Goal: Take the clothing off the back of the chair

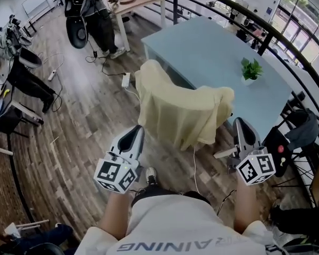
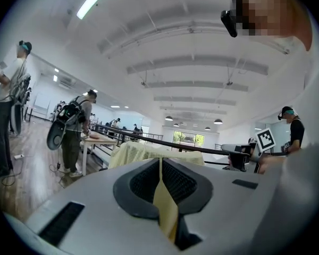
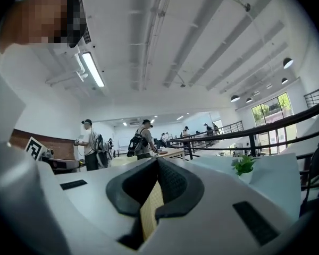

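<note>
The clothing (image 1: 181,113) is pale yellow and the table (image 1: 202,47) light blue. The floor (image 1: 80,132) shows grey-brown wood-grain planks. The potted plant (image 1: 250,68) is green.

Holds left forearm (image 1: 115,217) and right forearm (image 1: 246,206) out ahead, roughly parallel. Carries left gripper (image 1: 136,128) at seven o'clock in the head view, tip toward one o'clock, jaws pressed together, empty. Carries right gripper (image 1: 240,122) at four o'clock, tip toward twelve, jaws likewise closed, empty.

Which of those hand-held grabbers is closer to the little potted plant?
Right. The right gripper is below the plant, by the table edge; the left gripper is farther, across the yellow cloth.
</note>
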{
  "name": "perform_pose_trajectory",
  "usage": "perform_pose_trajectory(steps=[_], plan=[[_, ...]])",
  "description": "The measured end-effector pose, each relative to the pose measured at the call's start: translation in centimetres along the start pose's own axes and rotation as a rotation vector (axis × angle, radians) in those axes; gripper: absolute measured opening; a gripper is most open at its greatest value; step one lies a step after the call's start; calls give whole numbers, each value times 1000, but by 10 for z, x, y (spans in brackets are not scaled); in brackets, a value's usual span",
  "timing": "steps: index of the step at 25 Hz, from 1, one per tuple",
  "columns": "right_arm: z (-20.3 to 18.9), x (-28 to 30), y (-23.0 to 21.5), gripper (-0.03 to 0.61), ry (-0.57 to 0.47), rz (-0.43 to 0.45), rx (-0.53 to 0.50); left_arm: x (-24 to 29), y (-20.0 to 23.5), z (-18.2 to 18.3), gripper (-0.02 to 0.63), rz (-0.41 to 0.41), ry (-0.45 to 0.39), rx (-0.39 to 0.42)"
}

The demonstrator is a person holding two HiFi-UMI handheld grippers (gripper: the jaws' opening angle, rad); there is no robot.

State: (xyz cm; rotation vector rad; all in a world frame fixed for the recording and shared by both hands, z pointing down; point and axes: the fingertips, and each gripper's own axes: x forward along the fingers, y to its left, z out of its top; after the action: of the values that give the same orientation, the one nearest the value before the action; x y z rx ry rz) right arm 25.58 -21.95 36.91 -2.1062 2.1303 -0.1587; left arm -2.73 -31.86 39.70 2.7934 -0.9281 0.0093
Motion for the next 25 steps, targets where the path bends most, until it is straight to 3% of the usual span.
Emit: perform_pose_trajectory(steps=[6, 15, 22, 25], plan=[[6, 46, 10, 23, -24, -120, 8, 47, 63, 22, 44, -108, 17, 16], [-6, 65, -5, 23, -9, -292, 23, 103, 115, 37, 44, -204, 49, 60], [-8, 65, -40, 25, 64, -300, 27, 149, 115, 44, 46, -287, 100, 77], [-8, 70, -55, 69, 125, -261, 5, 168, 116, 40, 136, -313, 184, 100]])
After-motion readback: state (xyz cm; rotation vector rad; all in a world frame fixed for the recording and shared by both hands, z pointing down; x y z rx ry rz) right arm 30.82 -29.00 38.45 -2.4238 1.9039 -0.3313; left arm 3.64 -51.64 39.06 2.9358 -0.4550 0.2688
